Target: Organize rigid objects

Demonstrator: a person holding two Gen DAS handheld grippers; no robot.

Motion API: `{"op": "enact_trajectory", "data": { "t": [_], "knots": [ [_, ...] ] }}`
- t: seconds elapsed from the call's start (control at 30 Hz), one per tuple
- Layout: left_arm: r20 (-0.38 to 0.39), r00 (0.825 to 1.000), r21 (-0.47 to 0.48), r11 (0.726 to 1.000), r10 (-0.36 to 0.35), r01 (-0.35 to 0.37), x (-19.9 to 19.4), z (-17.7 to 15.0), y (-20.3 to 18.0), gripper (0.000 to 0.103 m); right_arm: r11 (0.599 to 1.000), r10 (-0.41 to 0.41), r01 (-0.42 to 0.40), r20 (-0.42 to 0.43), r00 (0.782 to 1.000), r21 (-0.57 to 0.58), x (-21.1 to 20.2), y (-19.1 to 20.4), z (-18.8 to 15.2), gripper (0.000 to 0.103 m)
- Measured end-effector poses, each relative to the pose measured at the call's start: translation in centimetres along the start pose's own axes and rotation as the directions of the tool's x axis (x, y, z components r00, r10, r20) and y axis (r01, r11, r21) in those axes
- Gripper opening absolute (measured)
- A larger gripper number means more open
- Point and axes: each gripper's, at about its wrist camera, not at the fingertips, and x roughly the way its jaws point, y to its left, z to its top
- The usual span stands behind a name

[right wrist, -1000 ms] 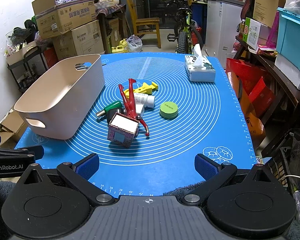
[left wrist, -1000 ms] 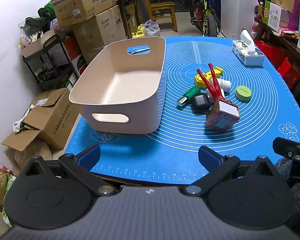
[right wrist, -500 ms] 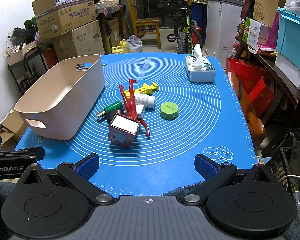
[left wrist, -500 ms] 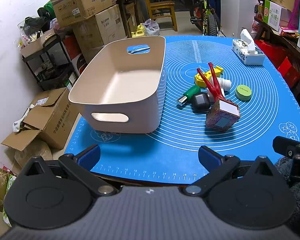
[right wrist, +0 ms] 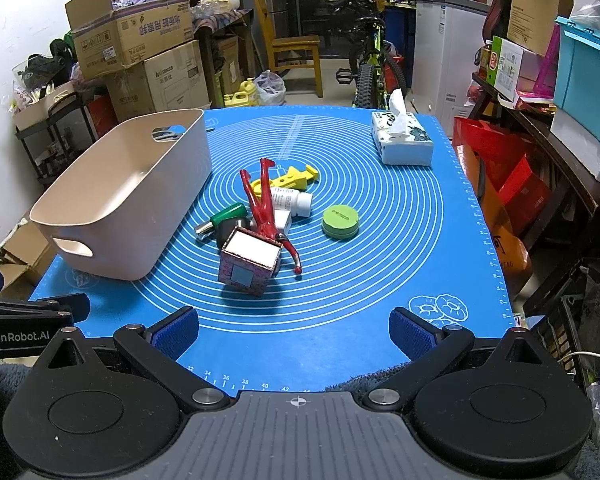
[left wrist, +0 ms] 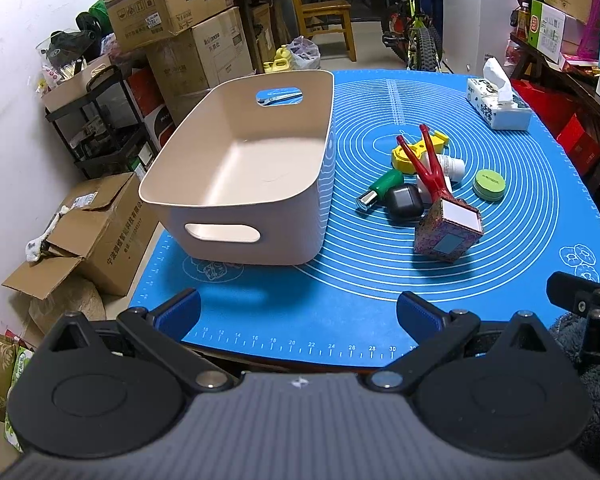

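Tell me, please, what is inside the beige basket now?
Nothing shows inside the beige basket: its floor and inner walls look bare. The strip of floor just behind its near wall is hidden. The small objects all lie beside it on the blue mat.

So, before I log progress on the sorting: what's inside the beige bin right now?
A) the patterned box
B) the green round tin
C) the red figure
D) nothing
D: the beige bin shows only its bare floor, while the green round tin, patterned box and red figure all lie on the blue mat.

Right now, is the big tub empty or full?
Empty. The tub shows only its bare floor inside; the toys lie beside it on the mat.
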Motion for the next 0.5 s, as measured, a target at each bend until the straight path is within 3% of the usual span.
{"op": "enact_trajectory", "data": {
  "t": [0.5],
  "knots": [
    [0.008,1.0,-0.011,1.0,0.015,-0.015,-0.1,0.7,0.7,0.103,1.0,0.006,-0.006,0.033,0.999,-0.003,-0.8,1.2,0.9,0.101]
  ]
}}
